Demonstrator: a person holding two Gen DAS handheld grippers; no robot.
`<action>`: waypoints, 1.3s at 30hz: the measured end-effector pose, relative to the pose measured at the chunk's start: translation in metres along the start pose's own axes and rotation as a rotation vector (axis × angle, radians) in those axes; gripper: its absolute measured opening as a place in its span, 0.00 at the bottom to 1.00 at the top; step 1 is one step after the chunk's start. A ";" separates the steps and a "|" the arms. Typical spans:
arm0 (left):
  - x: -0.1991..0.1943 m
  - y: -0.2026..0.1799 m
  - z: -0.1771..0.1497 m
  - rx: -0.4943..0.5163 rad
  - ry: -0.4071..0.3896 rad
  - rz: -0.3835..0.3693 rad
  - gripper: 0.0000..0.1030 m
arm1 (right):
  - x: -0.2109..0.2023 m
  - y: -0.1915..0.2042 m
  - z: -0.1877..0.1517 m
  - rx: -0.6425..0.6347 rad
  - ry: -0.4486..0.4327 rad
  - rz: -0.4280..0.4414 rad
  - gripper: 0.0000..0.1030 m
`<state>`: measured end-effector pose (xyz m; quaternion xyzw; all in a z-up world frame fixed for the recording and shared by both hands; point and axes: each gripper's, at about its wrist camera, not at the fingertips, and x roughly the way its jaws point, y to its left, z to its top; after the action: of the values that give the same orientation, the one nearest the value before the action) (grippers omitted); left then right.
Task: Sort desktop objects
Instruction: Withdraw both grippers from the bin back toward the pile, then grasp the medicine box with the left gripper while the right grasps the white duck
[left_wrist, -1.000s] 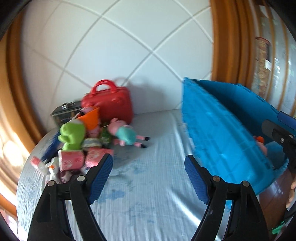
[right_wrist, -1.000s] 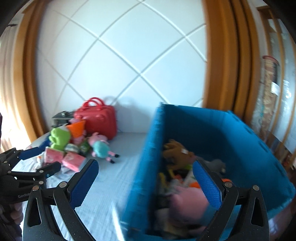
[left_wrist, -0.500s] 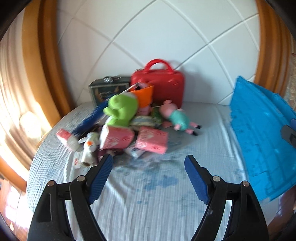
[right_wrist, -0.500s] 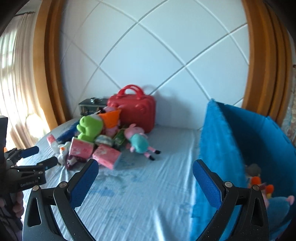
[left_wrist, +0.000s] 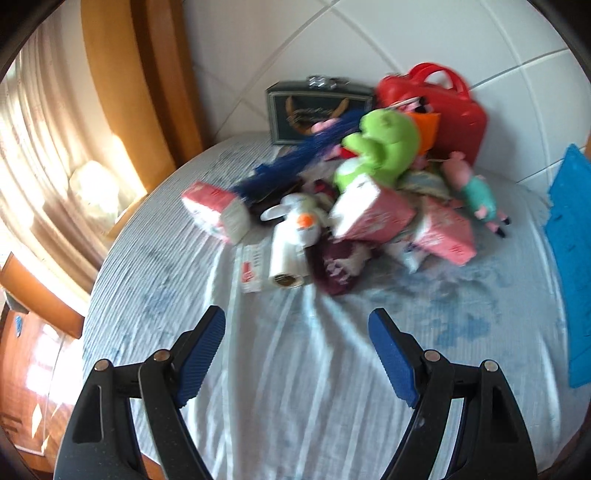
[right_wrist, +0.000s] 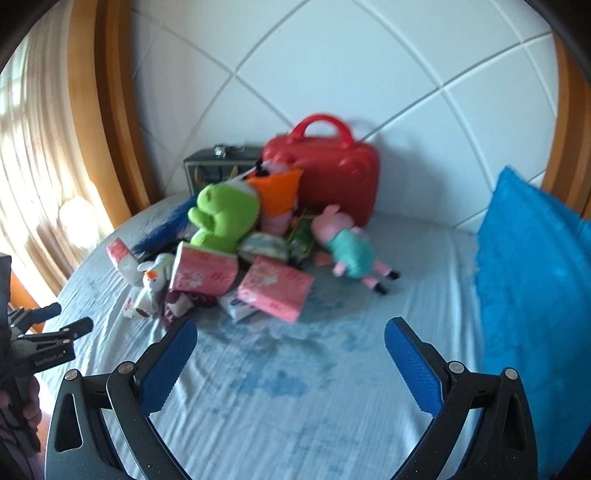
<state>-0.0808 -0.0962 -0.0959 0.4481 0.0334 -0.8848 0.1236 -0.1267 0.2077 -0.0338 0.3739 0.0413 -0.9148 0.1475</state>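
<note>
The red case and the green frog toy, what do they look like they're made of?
The red case looks like hard moulded plastic: smooth, slightly glossy shell with a rigid loop handle. The green frog toy looks like soft plush fabric: matte, fuzzy surface and rounded stuffed shapes. Blur leaves finer texture unclear.

Bed with pale blue striped sheet (left_wrist: 280, 369), wrinkled, darker blue blotches near middle. Toy heap at the head end: pink tissue packs (right_wrist: 275, 286), white snowman plush (left_wrist: 299, 225), pig doll (right_wrist: 347, 251). Red case (right_wrist: 332, 173) against headboard. Blue bin (right_wrist: 535, 277) on right
</note>
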 end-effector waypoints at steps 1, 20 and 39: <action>0.011 0.013 0.000 -0.005 0.019 0.013 0.78 | 0.011 0.006 -0.001 0.005 0.019 0.003 1.00; 0.177 0.091 0.023 -0.070 0.203 -0.013 0.78 | 0.159 0.092 0.018 -0.032 0.241 0.057 1.00; 0.256 0.083 0.029 -0.042 0.228 -0.047 1.00 | 0.275 0.194 0.033 -0.066 0.408 0.279 1.00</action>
<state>-0.2285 -0.2296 -0.2796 0.5424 0.0763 -0.8297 0.1073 -0.2765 -0.0491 -0.1944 0.5478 0.0481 -0.7893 0.2732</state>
